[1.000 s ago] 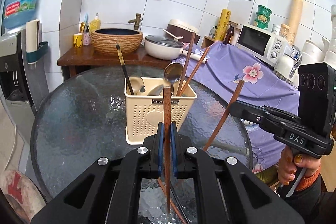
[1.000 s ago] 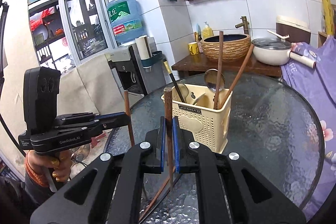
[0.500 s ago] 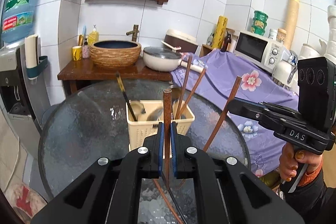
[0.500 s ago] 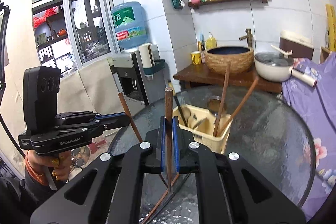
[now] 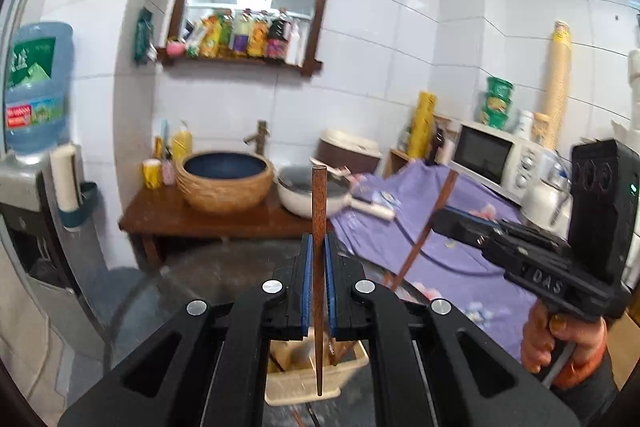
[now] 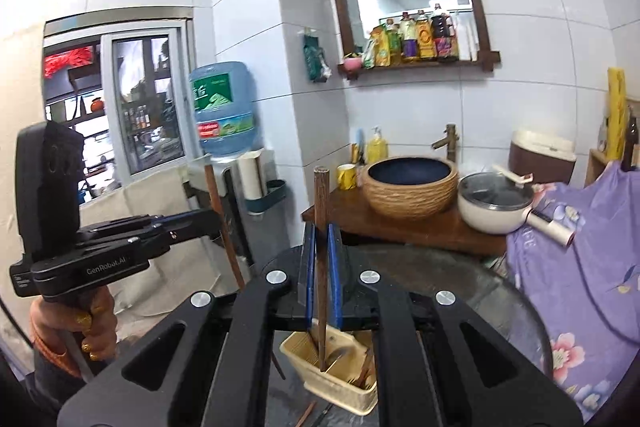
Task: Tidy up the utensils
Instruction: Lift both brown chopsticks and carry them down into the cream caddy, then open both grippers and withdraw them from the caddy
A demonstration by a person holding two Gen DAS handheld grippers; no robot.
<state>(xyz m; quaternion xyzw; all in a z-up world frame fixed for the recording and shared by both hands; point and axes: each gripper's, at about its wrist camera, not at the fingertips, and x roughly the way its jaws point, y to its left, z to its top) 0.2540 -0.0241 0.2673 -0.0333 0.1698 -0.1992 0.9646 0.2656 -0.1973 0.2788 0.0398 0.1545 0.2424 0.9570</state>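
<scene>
While each gripper clamps a single wooden chopstick upright between its blue pads, the cream utensil holder [image 6: 332,375] sits below both of them on the glass counter [image 6: 500,291], so the coming move turns on a straight vertical relation: long axis of stick over open top of holder. The left gripper [image 5: 319,283] is closed tight on its chopstick [image 5: 319,211], whose shaft runs nearly plumb and whose lower tip shows in front of the holder's front wall in the left wrist view. The right gripper [image 6: 321,275] is likewise closed on the other chopstick [image 6: 321,203], and in the right wrist view that tip appears to hang over, or just inside, one of the holder's compartments; which compartment cannot be told for sure. Other utensils already stand in the holder, leaning toward its far side. Judging by these views, the right hand looks slightly better lined up over the opening, while the left stick seems to sit nearer the holder's near edge and would likely need a small shift toward the far side before it is lowered. Two more sticks appear to lie on the glass beside the holder
</scene>
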